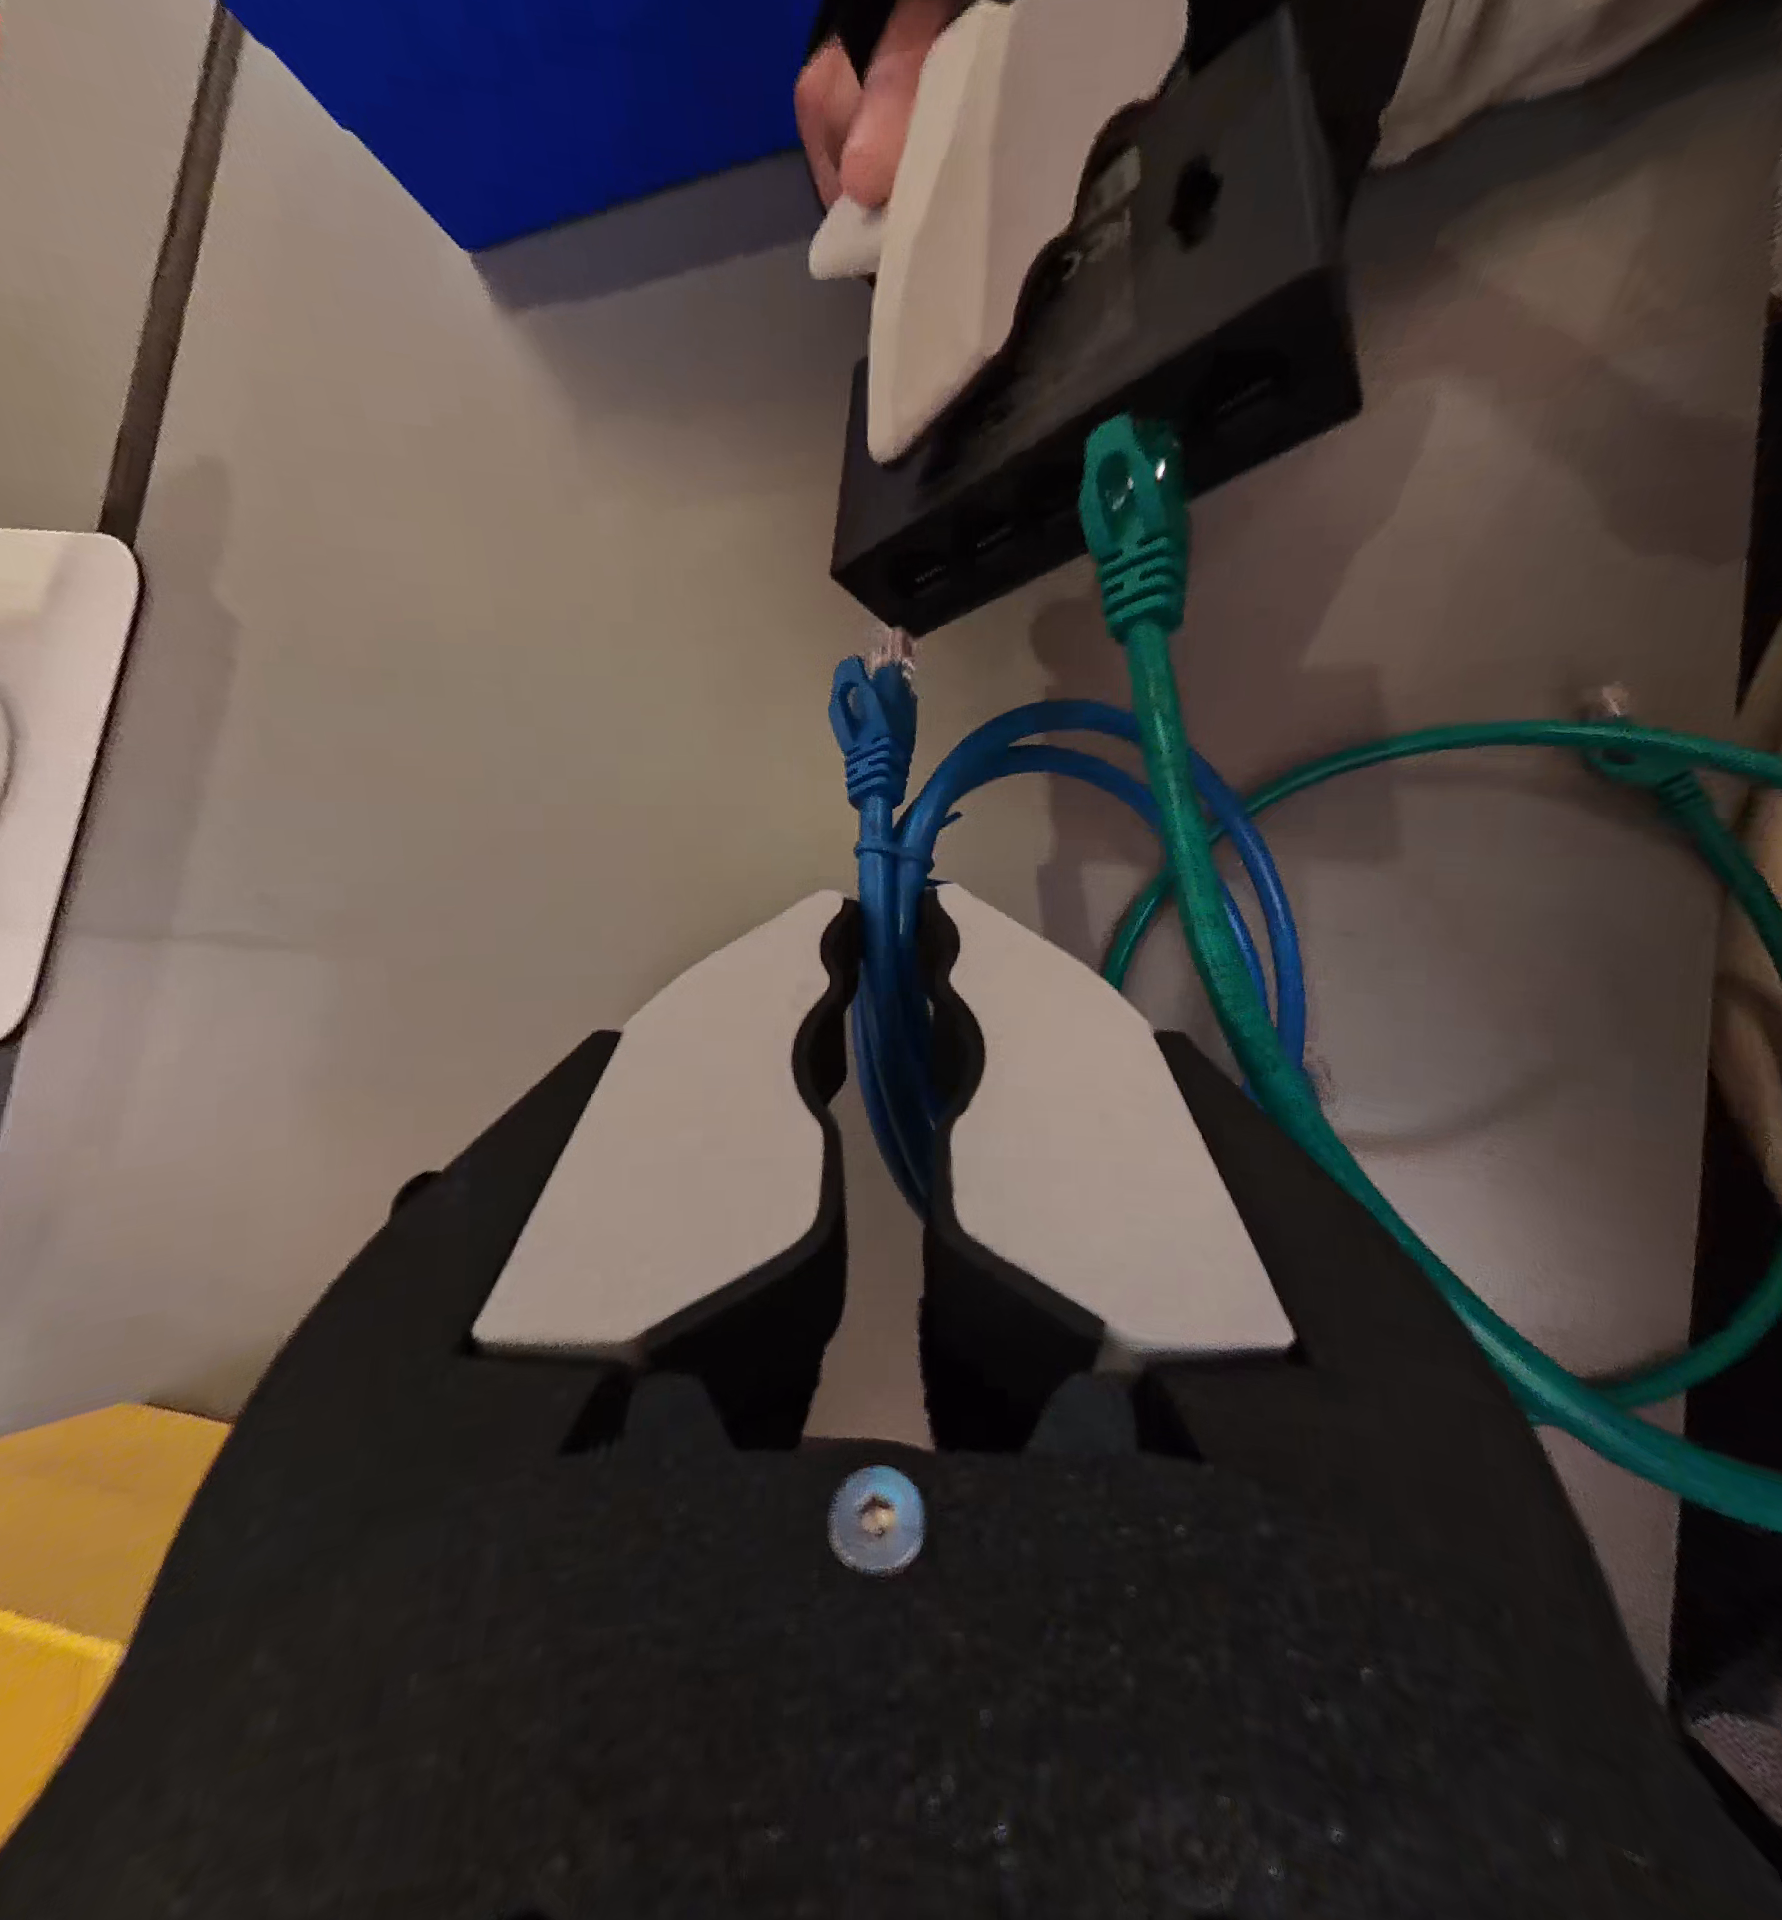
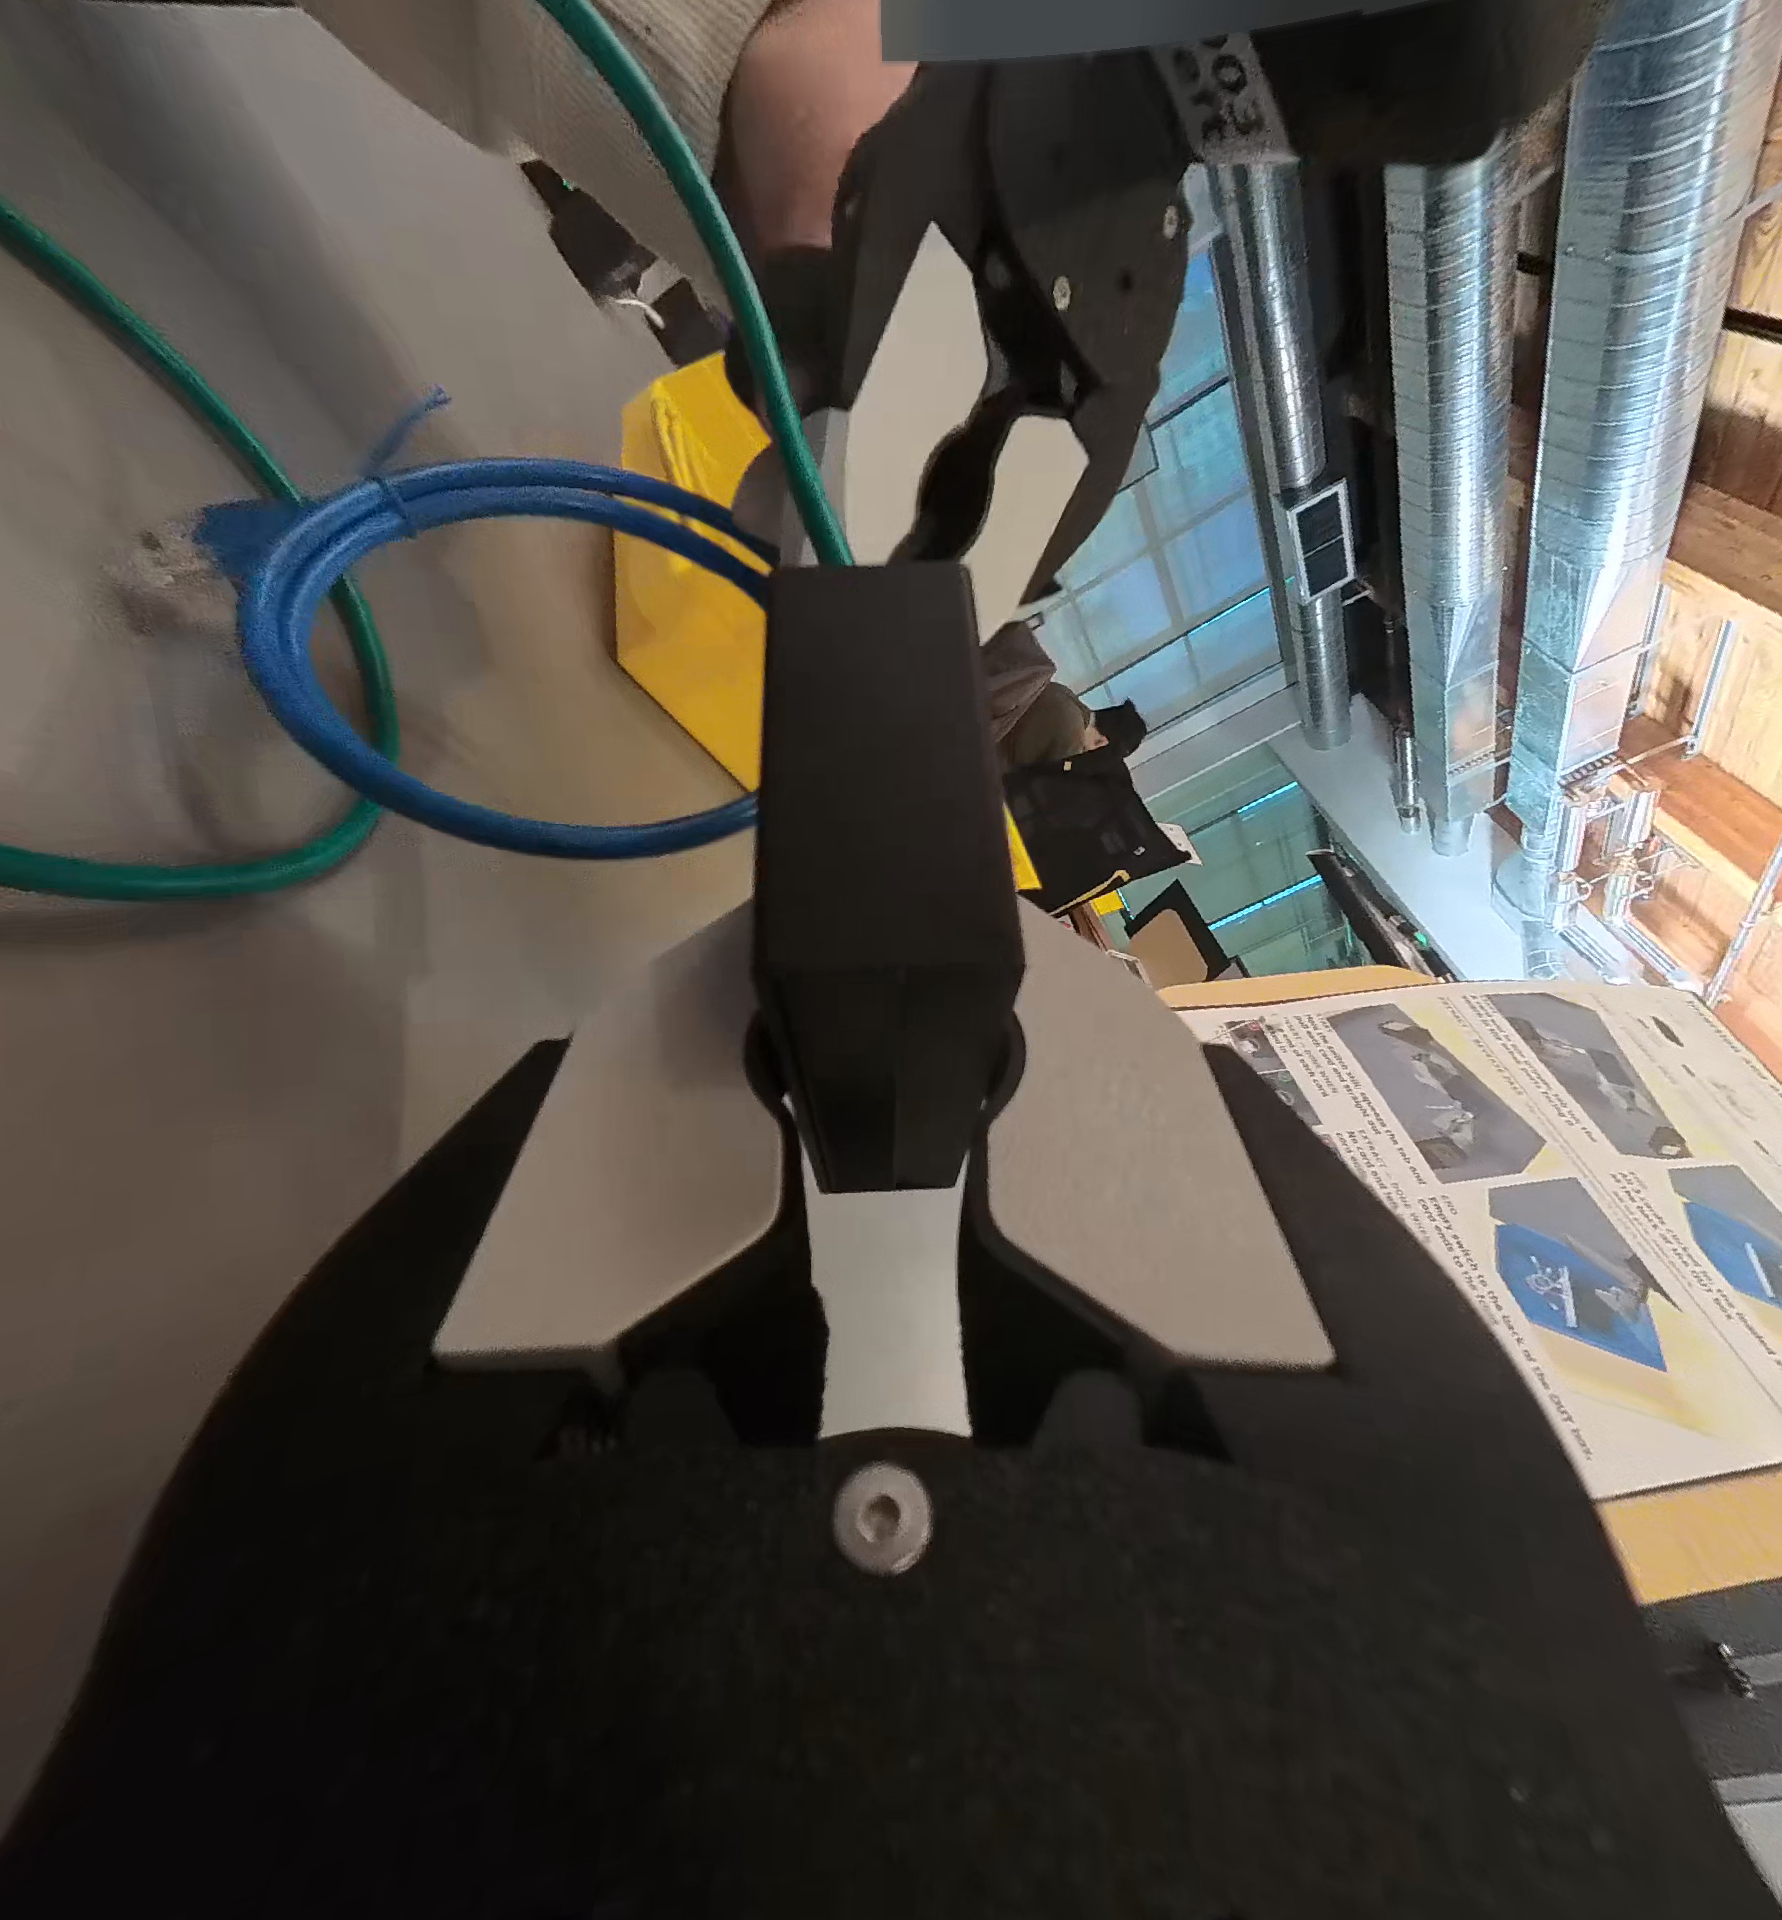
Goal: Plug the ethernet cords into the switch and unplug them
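Pale grey tabletop (image 1: 513, 644) across mid-frame, blue box (image 1: 554, 104) at top, yellow box (image 1: 25, 1558) lower left, silver ventilation ducts (image 2: 1614, 416) upper right, wooden wall panels (image 2: 1780, 520) far right, bright windows (image 2: 1178, 623) centre, illustrated sheet (image 2: 1552, 1195) lower right

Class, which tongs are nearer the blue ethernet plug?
Left. The left tongs grip the blue ethernet cord just behind its plug; the right tongs hold the black switch beyond it.

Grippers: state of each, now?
Left gripper: shut on blue cord.
Right gripper: shut on switch.
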Action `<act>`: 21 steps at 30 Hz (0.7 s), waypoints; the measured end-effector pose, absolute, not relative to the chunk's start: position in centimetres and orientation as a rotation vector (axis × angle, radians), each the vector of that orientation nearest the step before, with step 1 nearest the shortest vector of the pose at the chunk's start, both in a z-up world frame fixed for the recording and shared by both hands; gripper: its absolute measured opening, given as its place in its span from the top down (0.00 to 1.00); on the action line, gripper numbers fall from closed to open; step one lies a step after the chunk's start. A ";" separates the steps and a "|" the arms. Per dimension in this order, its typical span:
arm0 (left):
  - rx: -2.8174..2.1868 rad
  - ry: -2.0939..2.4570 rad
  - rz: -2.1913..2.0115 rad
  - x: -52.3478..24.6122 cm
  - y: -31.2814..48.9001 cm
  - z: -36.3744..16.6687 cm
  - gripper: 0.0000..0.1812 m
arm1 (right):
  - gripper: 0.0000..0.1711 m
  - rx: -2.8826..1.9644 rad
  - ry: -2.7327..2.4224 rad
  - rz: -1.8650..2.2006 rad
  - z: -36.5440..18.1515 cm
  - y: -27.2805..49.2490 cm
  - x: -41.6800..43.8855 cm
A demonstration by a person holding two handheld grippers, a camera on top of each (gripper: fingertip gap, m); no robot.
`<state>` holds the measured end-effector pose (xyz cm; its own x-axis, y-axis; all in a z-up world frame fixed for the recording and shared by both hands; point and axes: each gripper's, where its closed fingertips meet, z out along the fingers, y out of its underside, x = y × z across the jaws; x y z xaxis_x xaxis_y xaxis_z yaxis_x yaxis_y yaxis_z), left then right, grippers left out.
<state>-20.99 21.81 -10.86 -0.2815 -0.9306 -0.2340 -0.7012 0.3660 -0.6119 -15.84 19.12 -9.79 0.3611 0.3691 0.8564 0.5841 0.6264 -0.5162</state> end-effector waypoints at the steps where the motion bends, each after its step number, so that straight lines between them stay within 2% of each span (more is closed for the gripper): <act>1: -1.409 2.064 -0.554 -21.0 21.8 -10.7 0.94 | 0.82 -0.947 -1.239 -0.178 -9.7 19.2 -15.8; 9: -1.412 2.042 -0.721 -20.8 21.1 -10.2 0.94 | 0.82 -0.950 -1.239 -0.217 -9.9 19.4 -15.6; 21: -1.405 2.061 -0.739 -20.5 20.4 -10.5 0.94 | 0.82 -0.971 -1.264 -0.206 -10.7 19.6 -15.6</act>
<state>-20.49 20.40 -10.49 -0.3157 -0.9409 -0.1225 -0.6488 0.3082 -0.6958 -15.59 19.58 -10.72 0.3416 0.3646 0.8663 0.6208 0.6045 -0.4992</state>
